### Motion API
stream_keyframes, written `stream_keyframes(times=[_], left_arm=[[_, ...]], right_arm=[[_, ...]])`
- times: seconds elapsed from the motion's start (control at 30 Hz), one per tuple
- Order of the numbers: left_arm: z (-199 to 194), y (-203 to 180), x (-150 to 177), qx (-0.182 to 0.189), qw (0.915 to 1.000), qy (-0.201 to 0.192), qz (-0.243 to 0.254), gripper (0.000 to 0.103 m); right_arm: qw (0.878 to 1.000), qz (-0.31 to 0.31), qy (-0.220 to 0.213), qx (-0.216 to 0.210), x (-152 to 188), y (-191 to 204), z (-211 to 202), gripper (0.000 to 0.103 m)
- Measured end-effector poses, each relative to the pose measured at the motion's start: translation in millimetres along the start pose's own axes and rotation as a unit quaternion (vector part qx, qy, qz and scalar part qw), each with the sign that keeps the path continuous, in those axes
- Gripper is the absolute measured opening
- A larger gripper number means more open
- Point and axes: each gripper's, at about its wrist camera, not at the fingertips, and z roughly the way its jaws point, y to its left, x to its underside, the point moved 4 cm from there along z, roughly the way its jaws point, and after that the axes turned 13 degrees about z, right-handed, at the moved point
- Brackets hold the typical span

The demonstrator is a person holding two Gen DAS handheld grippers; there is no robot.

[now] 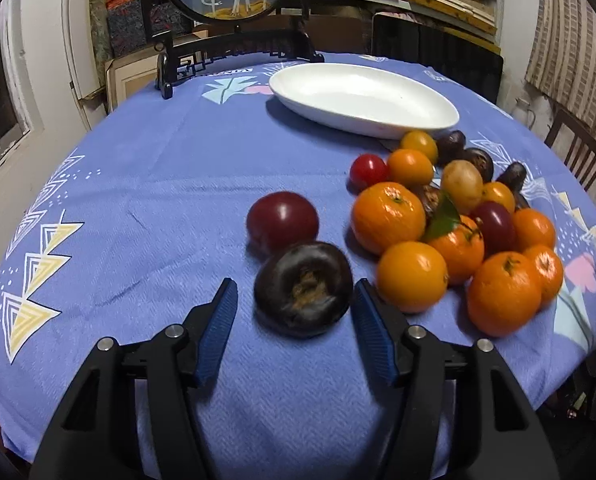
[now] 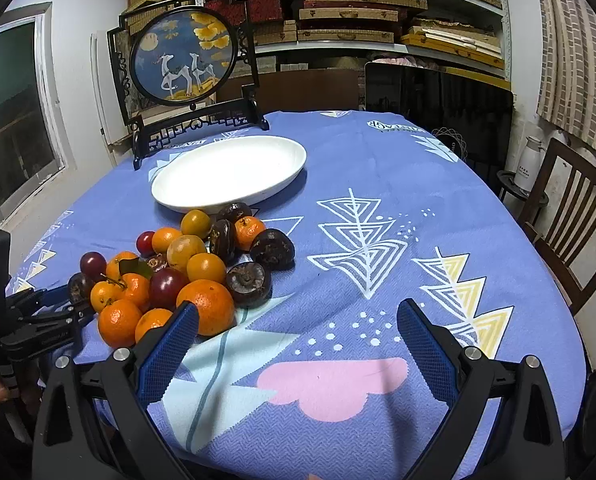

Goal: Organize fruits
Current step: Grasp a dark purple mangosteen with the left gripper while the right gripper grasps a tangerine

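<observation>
Dark water chestnut (image 1: 304, 289) lies between the left tool's (image 1: 295, 300) part-open pads, seemingly untouched.

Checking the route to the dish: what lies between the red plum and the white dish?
Only bare blue cloth between the plum and the dish, in the left wrist view.

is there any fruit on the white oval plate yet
No, the white oval plate is bare; the fruit pile lies on the cloth beside it.
</observation>
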Motion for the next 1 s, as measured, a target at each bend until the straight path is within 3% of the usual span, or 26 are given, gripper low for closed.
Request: stream_keyframes(times=[0.07, 0.1, 0.27, 0.43, 0.6, 0.73, 1.0], left_arm=[[1, -1, 0, -0.002, 1.0, -0.003, 0.002, 0.057], [0, -3, 0, 0.001, 1.0, -0.006, 0.005, 0.044], [-17, -6, 0, 0.034, 0.9991, -0.024, -0.005, 0.044], [-47, -8, -8, 0.033, 0.9973, -0.066, 0.001, 0.044], [-53, -12, -8, 0.034, 0.9971, -0.068, 0.008, 0.044], [-49, -7, -6, 0.035, 0.9976, -0.059, 0.001, 0.044], [-46, -6, -4, 0.038, 0.9978, -0.055, 0.001, 0.044]], right_arm=[[1.0, -0.001, 0.0, 0.001, 0, 0, 1, 0.099], [1.0, -0.001, 0.0, 0.002, 0, 0, 2, 0.099], [0.999, -0.028, 0.024, -0.015, 9, 4, 12, 0.099], [0.992, -0.07, 0.073, -0.074, 24, 29, 26, 0.085], [0.981, -0.092, 0.11, -0.134, 37, 54, 26, 0.073], [0.973, -0.113, 0.135, -0.148, 48, 72, 31, 0.061], [0.974, -0.116, 0.135, -0.141, 49, 88, 41, 0.059]])
